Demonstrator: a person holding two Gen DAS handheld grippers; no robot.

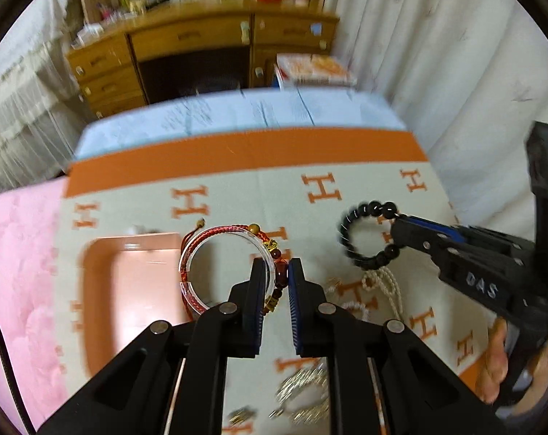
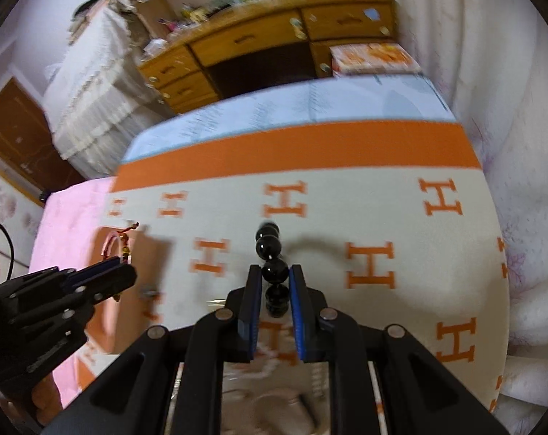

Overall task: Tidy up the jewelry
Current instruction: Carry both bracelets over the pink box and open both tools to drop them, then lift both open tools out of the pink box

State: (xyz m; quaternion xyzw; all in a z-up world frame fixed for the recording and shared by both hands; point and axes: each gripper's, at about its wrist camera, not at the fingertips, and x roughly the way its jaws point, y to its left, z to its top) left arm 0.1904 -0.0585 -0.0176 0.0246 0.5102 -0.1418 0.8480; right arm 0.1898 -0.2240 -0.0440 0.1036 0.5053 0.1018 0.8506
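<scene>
I am holding a bundle of bracelets in the left claw [image 1: 276, 272], its jaws pinched narrow on a clear bangle [image 1: 190, 253] with red cord and dark red beads riding along it. The bundle is hanging above the peach tray [image 1: 128, 290] that is lying toward the left edge of the blanket [image 1: 237, 188] on the bed. I am gripping a black bead bracelet [image 1: 364, 235] in the right claw [image 2: 275, 275], jaws narrow on a single bead, and the loop is dangling clear of the blanket, further toward the right side. Under both claws a white pearl strand [image 1: 382, 282] and some silvery pieces [image 1: 303, 391] are still lying loose near the blanket's near edge.

I judge this to be the carrying step: both pieces are lifted, neither placed. Next I need to bring each over the tray, lower it until it is resting inside the rim, then open the jaws gently so the pieces do not tangle.
</scene>
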